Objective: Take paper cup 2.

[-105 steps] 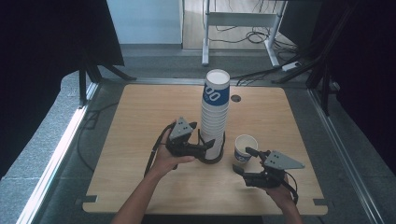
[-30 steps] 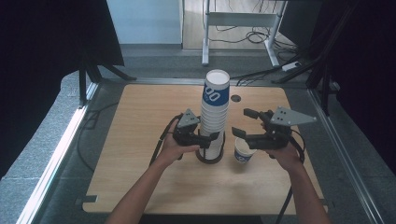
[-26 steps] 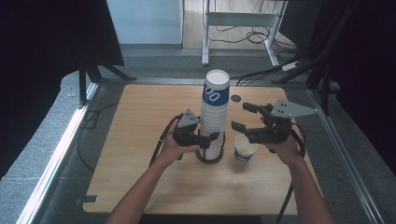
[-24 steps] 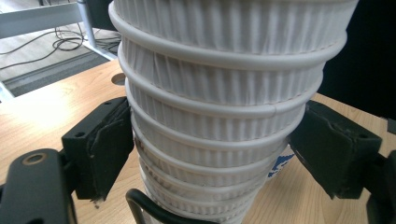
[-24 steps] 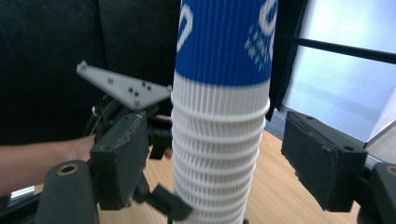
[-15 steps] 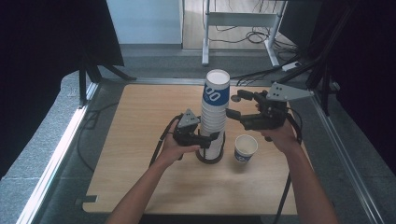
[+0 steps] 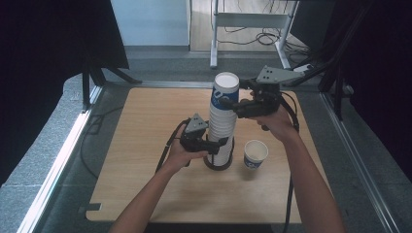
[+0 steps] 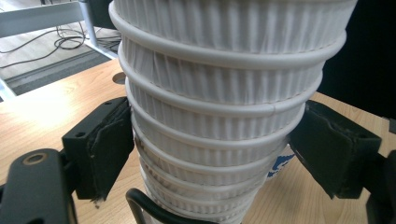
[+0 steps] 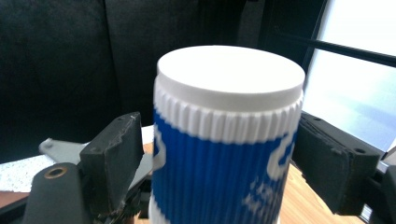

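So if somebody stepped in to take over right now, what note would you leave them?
Left claw: clamped on the lower part of the cup stack, steadying it in its black holder.
Right claw: open around the stack's top cup, jaws just been opening, pads not pressing.
Done: one cup stands alone on the table, right of the stack.
Left: grip the top cup, lift it off, probably set it down too.

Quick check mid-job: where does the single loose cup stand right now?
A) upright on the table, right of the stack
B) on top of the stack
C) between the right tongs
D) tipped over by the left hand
A: the loose cup stands upright, mouth up, on the table just right of the stack, clear of both tongs.
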The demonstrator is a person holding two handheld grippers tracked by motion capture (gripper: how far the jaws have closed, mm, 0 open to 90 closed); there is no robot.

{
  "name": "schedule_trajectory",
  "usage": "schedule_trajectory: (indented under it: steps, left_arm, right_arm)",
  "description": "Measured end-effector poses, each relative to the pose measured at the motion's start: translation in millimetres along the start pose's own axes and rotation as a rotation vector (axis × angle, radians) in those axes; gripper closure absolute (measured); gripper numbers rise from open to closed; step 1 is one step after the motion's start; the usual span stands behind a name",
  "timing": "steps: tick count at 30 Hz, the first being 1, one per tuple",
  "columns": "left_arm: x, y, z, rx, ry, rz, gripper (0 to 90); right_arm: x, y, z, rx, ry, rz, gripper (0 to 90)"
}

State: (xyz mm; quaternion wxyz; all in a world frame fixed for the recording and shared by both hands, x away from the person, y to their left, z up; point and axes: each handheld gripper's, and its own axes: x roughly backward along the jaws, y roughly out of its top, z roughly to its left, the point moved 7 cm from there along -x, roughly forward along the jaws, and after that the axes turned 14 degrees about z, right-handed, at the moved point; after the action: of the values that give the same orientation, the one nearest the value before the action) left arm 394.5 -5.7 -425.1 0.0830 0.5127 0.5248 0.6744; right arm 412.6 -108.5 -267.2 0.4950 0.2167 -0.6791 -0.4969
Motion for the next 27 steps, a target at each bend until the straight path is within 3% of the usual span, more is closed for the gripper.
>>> schedule_trajectory:
  steps: [5,10,27]
  left_arm:
    - [0.0,0.4,-0.2,0.004,0.004,0.004,15.5]
    - [0.2,0.2,-0.5,0.002,0.006,0.005,15.6]
    - [-0.1,0.3,-1.4,0.004,0.018,0.015,15.6]
  right_arm:
    - [-11.3,5.7,-2.0,-0.004,-0.01,0.001,24.2]
    - [-10.3,9.5,-0.1,0.013,-0.034,-0.016,25.4]
    - [49.6,45.9,10.4,0.052,-0.122,-0.218,26.5]
